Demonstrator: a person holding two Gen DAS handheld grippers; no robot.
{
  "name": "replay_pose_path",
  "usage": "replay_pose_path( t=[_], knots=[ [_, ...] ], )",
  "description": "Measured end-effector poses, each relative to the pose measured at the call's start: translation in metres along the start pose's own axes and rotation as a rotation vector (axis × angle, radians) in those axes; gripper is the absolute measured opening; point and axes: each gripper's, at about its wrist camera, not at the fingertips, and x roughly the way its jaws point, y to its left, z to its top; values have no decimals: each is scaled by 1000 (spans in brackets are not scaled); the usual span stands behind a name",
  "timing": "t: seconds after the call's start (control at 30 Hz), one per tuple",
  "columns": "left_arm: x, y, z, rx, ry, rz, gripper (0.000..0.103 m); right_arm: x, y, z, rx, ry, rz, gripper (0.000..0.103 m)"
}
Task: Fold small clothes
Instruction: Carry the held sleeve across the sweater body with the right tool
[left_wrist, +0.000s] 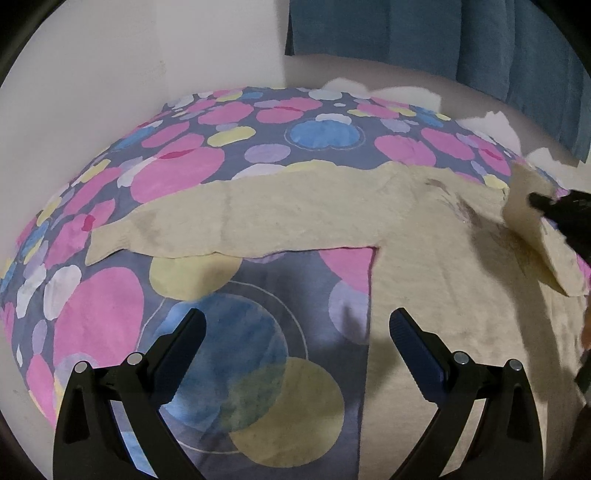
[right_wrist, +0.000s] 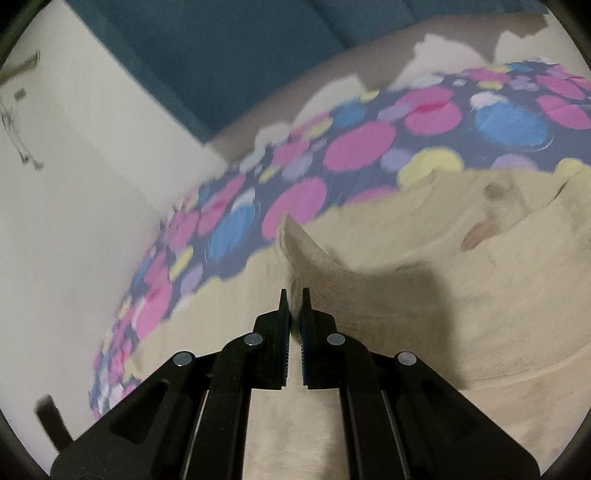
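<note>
A cream knit sweater (left_wrist: 443, 280) lies flat on a bed cover (left_wrist: 229, 147) with pink, blue and yellow circles. Its left sleeve (left_wrist: 229, 225) stretches out to the left. My left gripper (left_wrist: 297, 325) is open and empty, hovering above the cover next to the sweater's left side edge. My right gripper (right_wrist: 294, 295) is shut on the cuff of the right sleeve (right_wrist: 325, 266) and holds it lifted above the sweater's body (right_wrist: 480, 236). In the left wrist view the right gripper (left_wrist: 535, 201) shows at the far right with the raised sleeve (left_wrist: 543, 251).
A white wall (left_wrist: 129, 55) borders the bed on the left. Teal curtains (left_wrist: 461, 37) hang behind it. White bedding (left_wrist: 495, 122) shows at the cover's far edge.
</note>
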Motion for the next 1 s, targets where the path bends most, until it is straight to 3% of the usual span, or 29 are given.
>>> replay_pose_path(
  t=[0.57, 1.0],
  knots=[
    [7, -3, -4, 5, 22, -2, 99, 58, 15, -43, -157, 200, -84, 5],
    [8, -3, -5, 6, 29, -5, 99, 64, 27, -55, -245, 238, -93, 5]
  ],
)
